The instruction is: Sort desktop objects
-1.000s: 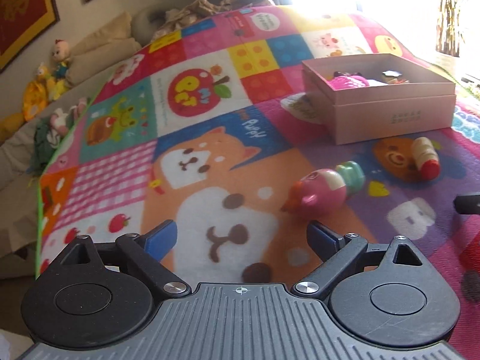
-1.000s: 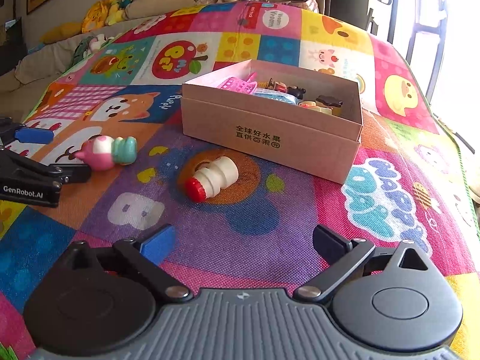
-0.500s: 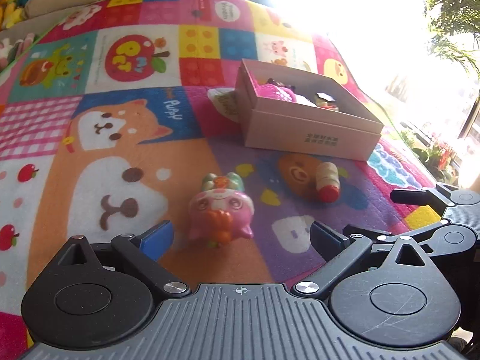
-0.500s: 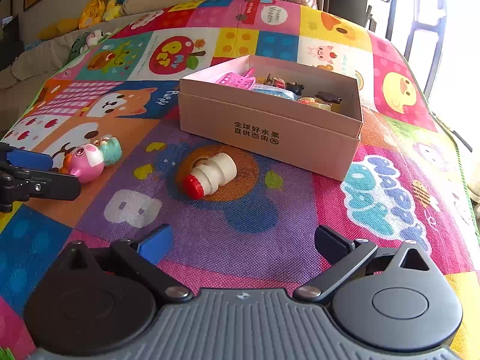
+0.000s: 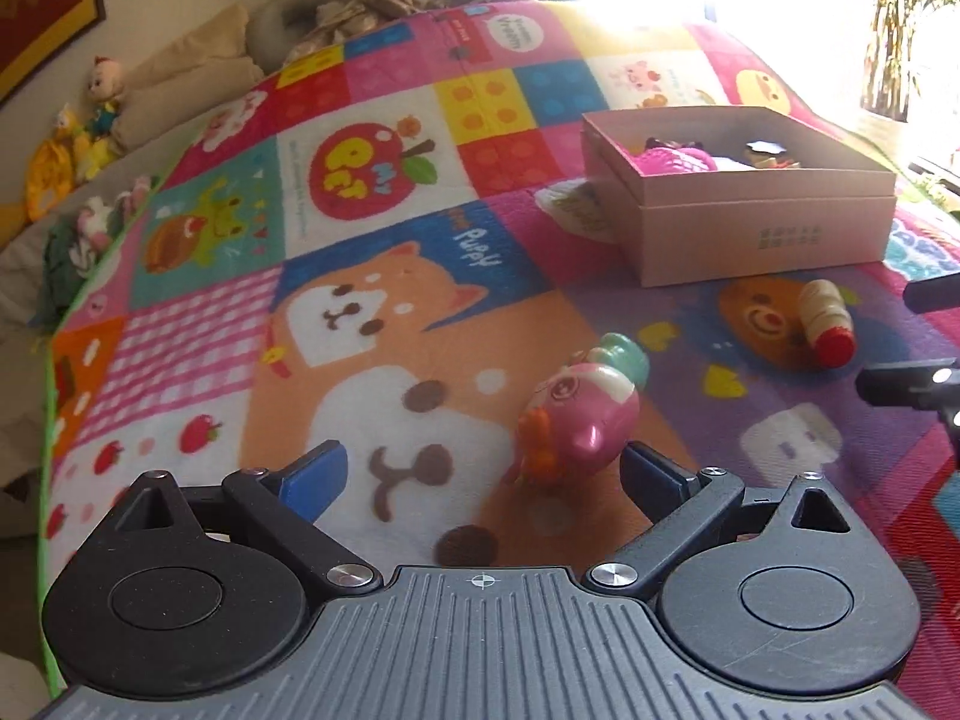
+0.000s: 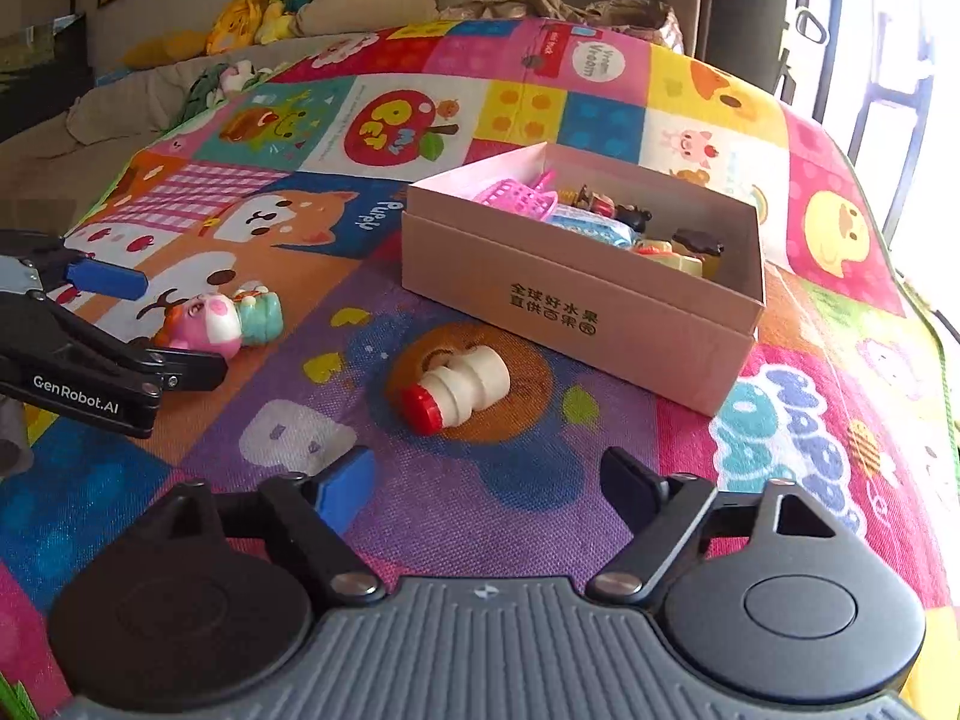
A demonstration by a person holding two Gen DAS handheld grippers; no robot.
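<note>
A pink pig toy with a green cap (image 5: pixel 579 414) lies on the colourful play mat, just ahead of my open left gripper (image 5: pixel 483 471) and close to its right finger. It also shows in the right wrist view (image 6: pixel 219 324), between the left gripper's fingers (image 6: pixel 108 279). A white bottle with a red cap (image 6: pixel 456 390) lies on its side ahead of my open, empty right gripper (image 6: pixel 486 483); it also shows in the left wrist view (image 5: pixel 828 321). A pink cardboard box (image 6: pixel 576 300) holding several small toys stands behind it.
The mat (image 6: pixel 600 114) covers a raised surface with its edge at the left (image 5: pixel 54 360). Plush toys (image 6: pixel 270 0) and cushions lie beyond it at the far left. A bright window (image 6: pixel 900 60) is on the right.
My left gripper has swung left and come closer to the pig toy, which now sits by its right finger. My right gripper has come closer to the bottle.
</note>
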